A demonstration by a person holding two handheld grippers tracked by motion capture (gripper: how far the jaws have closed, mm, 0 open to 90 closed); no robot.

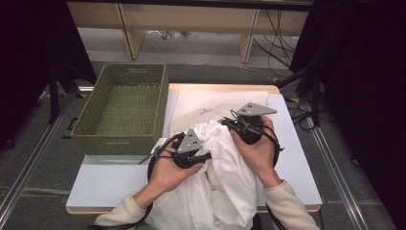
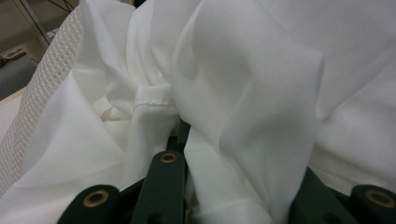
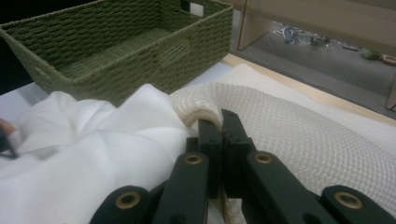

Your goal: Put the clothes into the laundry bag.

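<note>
Clearly, the work in hand is to put the white garment (image 1: 225,167) into the mesh laundry bag (image 1: 191,108). Nearest to the person, the garment hangs over the front edge of the table (image 1: 105,179), and its upper part lies bunched at the mouth of the bag.

The left gripper (image 1: 191,154) is pushed into the folds. Its jaws stand partly apart with cloth between them, but whether they press on it cannot be told. The right gripper (image 3: 219,126) has its jaws fully closed on the rim of the bag, which the right gripper view shows plainly, while from above a hand and a grey plate cover this grip.

The thin rim could slip out if the left gripper pushes hard, and then the mouth would collapse. The hanging cloth may also drag the garment back down.

Farther off, the green basket (image 1: 125,108) stands on the left side of the table.
</note>
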